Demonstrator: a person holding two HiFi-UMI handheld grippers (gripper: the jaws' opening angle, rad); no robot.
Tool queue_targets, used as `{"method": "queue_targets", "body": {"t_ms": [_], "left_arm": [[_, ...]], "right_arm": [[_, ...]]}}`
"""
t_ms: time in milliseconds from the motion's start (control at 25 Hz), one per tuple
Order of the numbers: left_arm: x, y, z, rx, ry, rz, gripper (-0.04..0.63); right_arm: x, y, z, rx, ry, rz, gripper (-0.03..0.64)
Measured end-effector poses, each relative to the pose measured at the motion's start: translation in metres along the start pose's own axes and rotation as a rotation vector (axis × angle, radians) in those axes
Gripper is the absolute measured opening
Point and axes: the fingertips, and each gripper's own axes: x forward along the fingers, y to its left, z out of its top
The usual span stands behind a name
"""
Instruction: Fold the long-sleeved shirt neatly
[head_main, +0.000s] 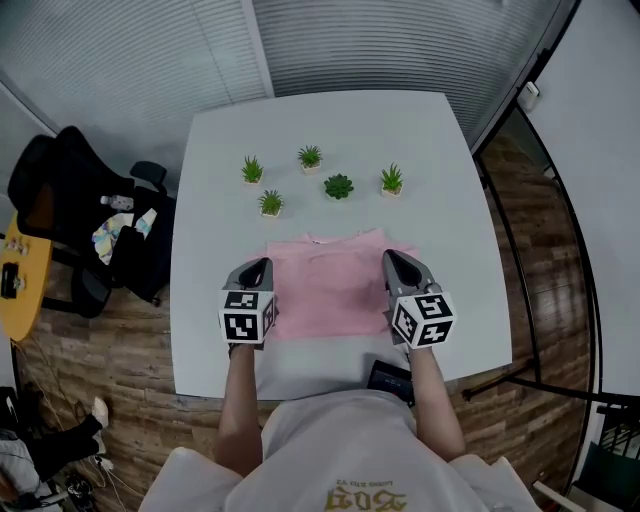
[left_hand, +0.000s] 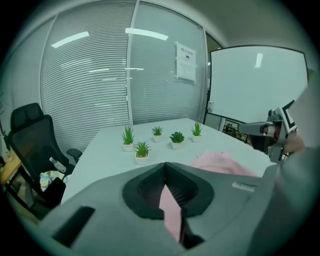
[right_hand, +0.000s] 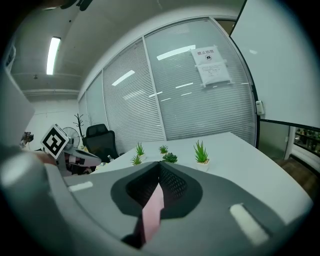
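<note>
The pink long-sleeved shirt (head_main: 328, 280) lies as a folded rectangle on the white table (head_main: 330, 125), in front of the person. My left gripper (head_main: 258, 270) stands over the shirt's left edge, shut on a strip of pink shirt cloth (left_hand: 172, 210) that runs between its jaws. Over the right edge, my right gripper (head_main: 394, 262) is likewise shut on pink shirt cloth (right_hand: 152, 210). In the left gripper view the rest of the shirt (left_hand: 220, 163) shows to the right, lifted off the table.
Four small potted plants (head_main: 338, 186) stand in a loose row behind the shirt. A dark phone-like object (head_main: 390, 378) lies at the table's near edge by the right arm. A black office chair (head_main: 90, 220) stands left of the table. A whiteboard (left_hand: 257, 82) is at the right.
</note>
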Motion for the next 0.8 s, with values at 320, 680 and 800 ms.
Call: {"method": "queue_targets", "body": {"t_ms": [320,680,800], "left_arm": [[-0.039,-0.043,0.037,-0.093,-0.216,-0.135,0.009],[-0.048,-0.058,0.042,-0.069,-0.242,-0.152,0.009],[-0.047,-0.058,0.036,-0.065,-0.231,-0.146,0.009]], "right_arm": [[-0.031,0.027,0.022,-0.02,-0.091,-0.029,0.012],[-0.037,0.048,0.025,-0.117,-0.096,-0.04,0.012],[-0.037,0.049,0.022,-0.118,-0.088,-0.045,0.012]]}}
